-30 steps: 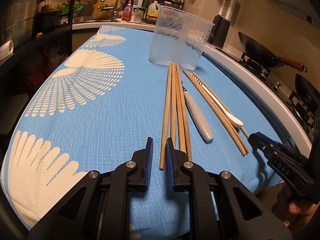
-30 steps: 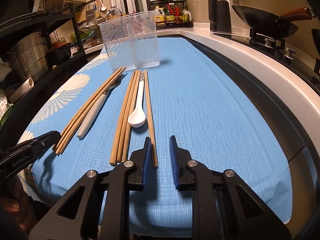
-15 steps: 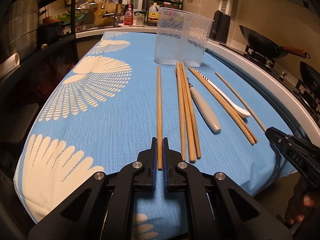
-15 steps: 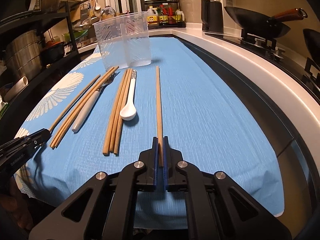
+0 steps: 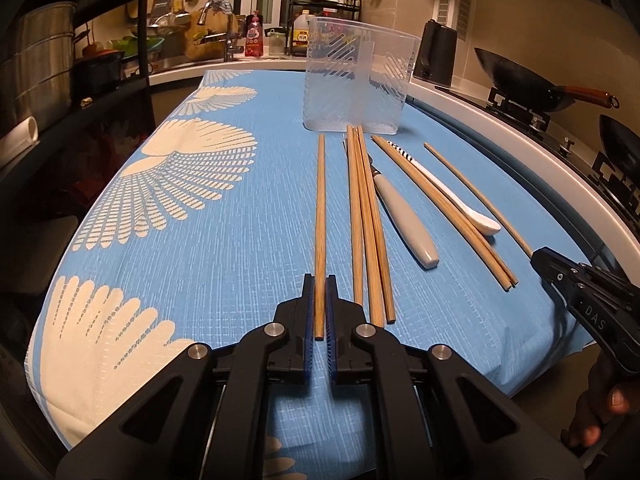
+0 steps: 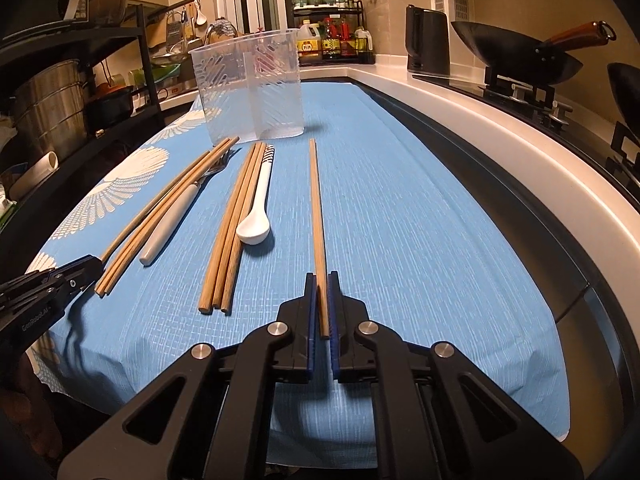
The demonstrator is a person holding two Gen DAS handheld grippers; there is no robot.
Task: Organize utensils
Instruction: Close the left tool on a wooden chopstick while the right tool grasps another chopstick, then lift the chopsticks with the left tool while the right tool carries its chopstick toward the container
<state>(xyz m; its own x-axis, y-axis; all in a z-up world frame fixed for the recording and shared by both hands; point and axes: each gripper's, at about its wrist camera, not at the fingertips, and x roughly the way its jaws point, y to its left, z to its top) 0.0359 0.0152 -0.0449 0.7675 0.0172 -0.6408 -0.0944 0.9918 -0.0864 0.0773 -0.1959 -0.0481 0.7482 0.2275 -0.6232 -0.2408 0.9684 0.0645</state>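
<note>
Now, at the left, a single chopstick (image 5: 320, 216) is clamped between the blue pads of the left gripper (image 5: 320, 312), its far end pointing toward the clear plastic holder (image 5: 356, 80) standing on the blue cloth (image 5: 200, 240) that covers the counter. Just to its right, a bundle of three chopsticks (image 5: 366, 220) is seen lying flat on the cloth, apart from the held one. Beside that bundle lies a utensil with a grey handle (image 5: 404, 220), then another group of chopsticks (image 5: 440, 208), with a white spoon (image 5: 460, 200) alongside it. Farther right, a second lone chopstick (image 6: 318, 232) is pinched near its close end by the right gripper (image 6: 320, 312), whose jaws are closed on it; its far tip reaches toward the holder. At the far right, a wok (image 6: 516, 56) is seen on the stove.
</note>
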